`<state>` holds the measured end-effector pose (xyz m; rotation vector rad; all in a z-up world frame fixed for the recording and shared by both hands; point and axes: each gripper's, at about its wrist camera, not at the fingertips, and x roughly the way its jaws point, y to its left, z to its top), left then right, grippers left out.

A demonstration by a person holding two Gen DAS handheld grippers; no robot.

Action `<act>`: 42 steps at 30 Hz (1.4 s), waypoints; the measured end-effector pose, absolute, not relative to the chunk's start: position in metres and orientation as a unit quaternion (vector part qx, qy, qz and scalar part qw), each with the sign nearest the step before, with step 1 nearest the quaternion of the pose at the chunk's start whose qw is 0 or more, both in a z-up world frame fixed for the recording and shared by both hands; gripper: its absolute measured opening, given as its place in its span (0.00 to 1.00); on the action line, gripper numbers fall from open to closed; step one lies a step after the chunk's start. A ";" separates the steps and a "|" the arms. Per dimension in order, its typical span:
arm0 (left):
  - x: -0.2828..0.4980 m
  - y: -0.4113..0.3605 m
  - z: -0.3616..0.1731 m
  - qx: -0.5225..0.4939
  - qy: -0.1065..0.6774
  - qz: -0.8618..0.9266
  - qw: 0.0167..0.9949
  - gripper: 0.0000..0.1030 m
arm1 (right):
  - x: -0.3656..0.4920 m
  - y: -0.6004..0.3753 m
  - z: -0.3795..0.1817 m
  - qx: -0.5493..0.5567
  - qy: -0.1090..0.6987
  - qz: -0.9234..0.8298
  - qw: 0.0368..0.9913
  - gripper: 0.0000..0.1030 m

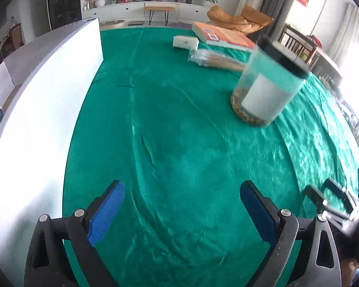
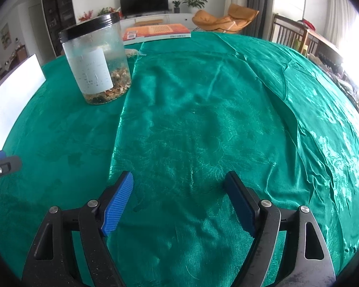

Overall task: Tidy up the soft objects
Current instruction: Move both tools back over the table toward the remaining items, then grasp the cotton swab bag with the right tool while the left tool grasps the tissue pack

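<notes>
Green cloth (image 2: 203,124) lies spread and creased on the table directly beneath both our grippers. Our right gripper (image 2: 179,201) stands wide with only fabric between its blue pads; our left gripper (image 1: 182,205) is just as wide and holds nothing. Ahead and to the left of our right gripper stands a clear jar (image 2: 97,59) with a black lid. Farther off lie an orange book (image 2: 155,32) and a tissue pack (image 1: 185,42).
</notes>
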<state>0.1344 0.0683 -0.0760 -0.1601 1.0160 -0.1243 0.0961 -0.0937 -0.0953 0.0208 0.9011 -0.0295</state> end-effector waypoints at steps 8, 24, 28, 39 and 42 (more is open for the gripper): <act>0.190 0.090 -0.075 -0.122 0.475 -0.025 0.871 0.94 | 0.098 -0.122 -0.085 0.088 0.417 0.000 0.905 0.81; 0.179 0.069 -0.117 0.000 0.456 -0.022 0.890 1.00 | 0.403 -0.099 -0.040 0.054 0.429 0.294 0.852 0.81; 0.179 0.068 -0.116 -0.001 0.456 -0.021 0.890 1.00 | 0.437 -0.041 -0.060 -0.002 0.473 0.352 0.808 0.79; 0.181 0.069 -0.116 -0.001 0.456 -0.020 0.890 1.00 | 0.414 -0.023 -0.079 -0.131 0.518 0.305 0.789 0.43; 0.182 0.069 -0.116 -0.001 0.456 -0.020 0.890 1.00 | 0.395 -0.078 -0.070 -0.083 0.524 0.201 0.824 0.41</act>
